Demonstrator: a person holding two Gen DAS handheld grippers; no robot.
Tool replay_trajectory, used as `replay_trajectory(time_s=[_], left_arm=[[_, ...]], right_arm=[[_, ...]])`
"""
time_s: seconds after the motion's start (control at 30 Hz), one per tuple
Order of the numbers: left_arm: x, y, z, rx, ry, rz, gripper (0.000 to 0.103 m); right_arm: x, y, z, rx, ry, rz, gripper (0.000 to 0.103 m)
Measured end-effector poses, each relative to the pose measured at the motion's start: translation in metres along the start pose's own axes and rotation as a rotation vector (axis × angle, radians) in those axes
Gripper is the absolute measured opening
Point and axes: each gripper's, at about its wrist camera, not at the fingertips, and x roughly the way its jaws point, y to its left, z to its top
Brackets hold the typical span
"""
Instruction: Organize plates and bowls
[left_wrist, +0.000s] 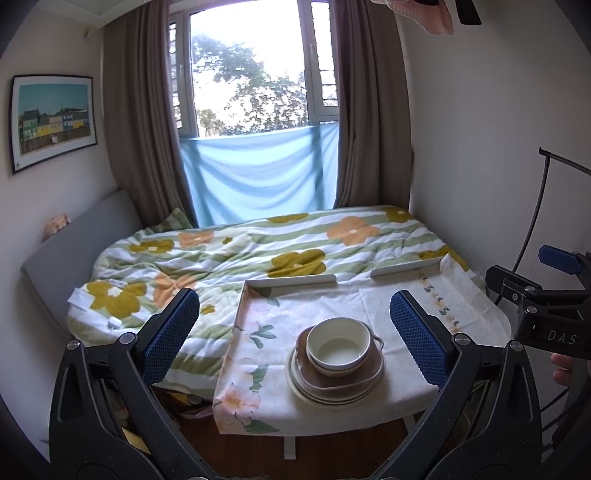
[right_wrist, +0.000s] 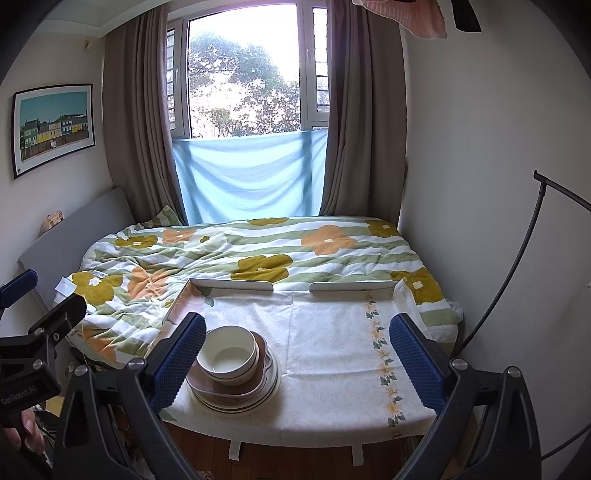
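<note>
Both tools, the left tool (left_wrist: 293, 332) and the right tool (right_wrist: 297, 363), hang spread and empty. The bowl (left_wrist: 338, 348) tops a stack of plates (left_wrist: 334, 384) near the desk (left_wrist: 406, 295) front edge. We judge a careless nudge could tip it floorward.

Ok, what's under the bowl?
The bowl sits on a brown dish atop stacked pale plates. The exact plate count is hidden.

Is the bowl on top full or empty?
Empty. The bowl sits upright on the stack of plates, and both views show only its bare pale inside.
</note>
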Motion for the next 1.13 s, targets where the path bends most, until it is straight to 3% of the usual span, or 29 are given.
replay_trajectory(time_s=[0.63, 0.9, 1.13], left_arm=[[0.0008, 0.0032, 0.0000, -0.001, -0.002, 0.000, 0.103], [0.0003, -0.0010, -0.0029, 0.025, -0.039, 0.046, 0.103], [0.0068, 0.0004, -0.0018, 0.033, -0.055, 0.031, 0.103]], right_arm=[[0.0031, 0.0016, -0.0001, -0.001, 0.002, -0.002, 0.099], [0.0036, 0.0026, -0.0014, 0.000, 0.004, -0.002, 0.099], [0.0036, 0.0029, -0.0013, 0.001, 0.004, -0.002, 0.099]])
